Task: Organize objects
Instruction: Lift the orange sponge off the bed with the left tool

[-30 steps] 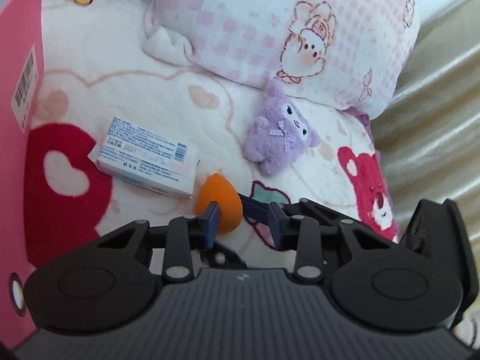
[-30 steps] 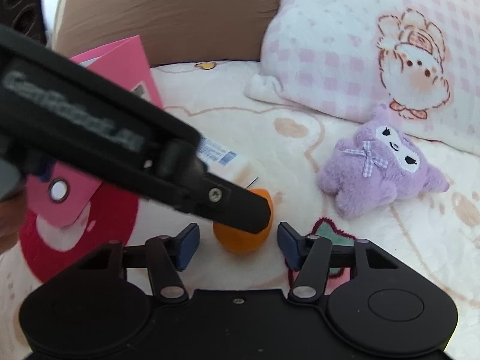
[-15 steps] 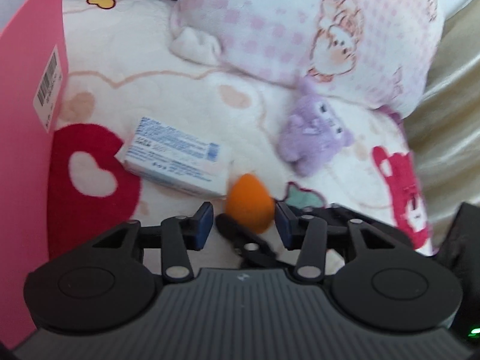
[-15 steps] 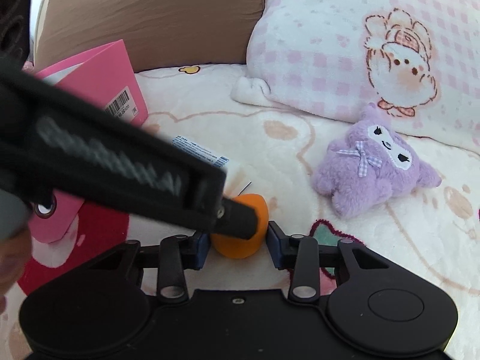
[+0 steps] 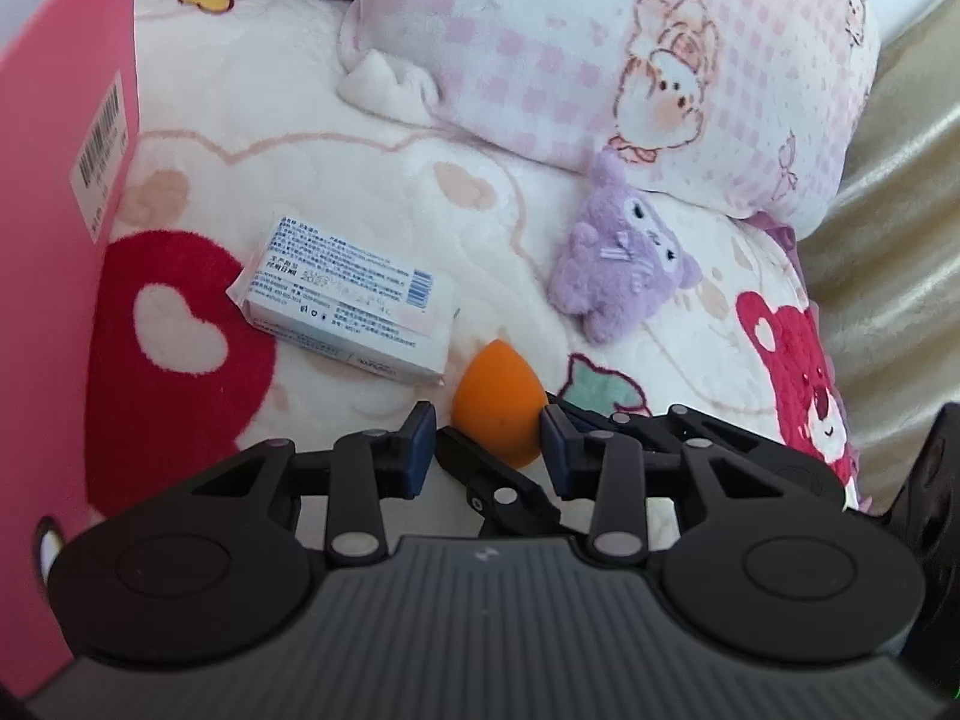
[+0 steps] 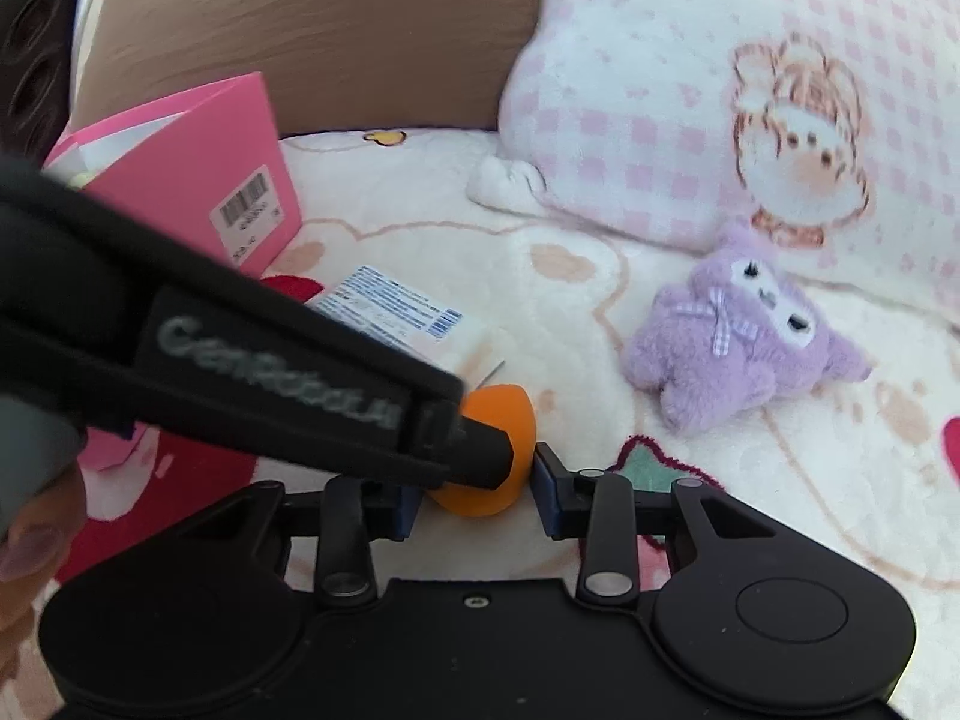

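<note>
Two grippers converge on one orange makeup sponge point(image 6: 486, 456) lying on a cream plush blanket point(image 5: 336, 138). Right gripper point(image 6: 474, 495): jaws closing, pads against the sponge's sides. Left gripper point(image 5: 486, 447): jaws closing, the right gripper's finger between them. Nearby: white printed packet point(image 5: 348, 306), purple plush toy point(image 6: 738, 348), pink paper bag point(image 6: 198, 168), checked pillow point(image 5: 630, 60).

Soft, bright daylight is washing the pillow point(image 5: 630, 54) pale, while fisheye bending and blur are smearing everything toward the frame edges around it.
</note>
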Motion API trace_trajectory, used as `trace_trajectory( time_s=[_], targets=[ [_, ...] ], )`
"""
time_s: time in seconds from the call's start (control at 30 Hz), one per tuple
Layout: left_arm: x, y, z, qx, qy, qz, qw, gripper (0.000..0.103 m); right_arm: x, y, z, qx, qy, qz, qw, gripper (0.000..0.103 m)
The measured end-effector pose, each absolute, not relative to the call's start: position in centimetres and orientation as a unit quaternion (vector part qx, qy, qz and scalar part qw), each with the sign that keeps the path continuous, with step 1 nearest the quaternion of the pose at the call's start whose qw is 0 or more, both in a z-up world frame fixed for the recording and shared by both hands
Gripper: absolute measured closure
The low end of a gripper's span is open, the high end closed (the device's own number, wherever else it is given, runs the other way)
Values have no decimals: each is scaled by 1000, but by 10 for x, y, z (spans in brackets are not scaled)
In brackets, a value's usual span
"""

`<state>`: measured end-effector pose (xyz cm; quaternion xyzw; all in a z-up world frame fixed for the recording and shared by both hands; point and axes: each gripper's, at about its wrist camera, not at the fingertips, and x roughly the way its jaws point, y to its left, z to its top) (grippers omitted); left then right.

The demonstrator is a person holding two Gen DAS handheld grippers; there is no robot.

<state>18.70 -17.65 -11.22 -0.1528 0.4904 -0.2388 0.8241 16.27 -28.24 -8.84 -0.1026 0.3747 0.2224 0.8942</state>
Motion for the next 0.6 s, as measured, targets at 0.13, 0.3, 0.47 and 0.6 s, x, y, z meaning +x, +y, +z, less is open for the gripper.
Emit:
trace_trajectory(
  time_s=[0.13,0.3,0.47,0.6],
  targets=[
    [176,-174,-94,-135,481,-245,831,67,151,-283,-73,-87,369,222,898,61],
    [166,-169,-83,-127,489,-242,828,67,146,-276,-63,-97,382,221,892,61],
    [154,-159,-69,-128,494,-245,824,67,140,-277,-54,-77,400,241,881,61],
    [146,-153,-56,-124,495,-246,824,67,119,-272,-45,-86,393,252,880,61]
  ],
)
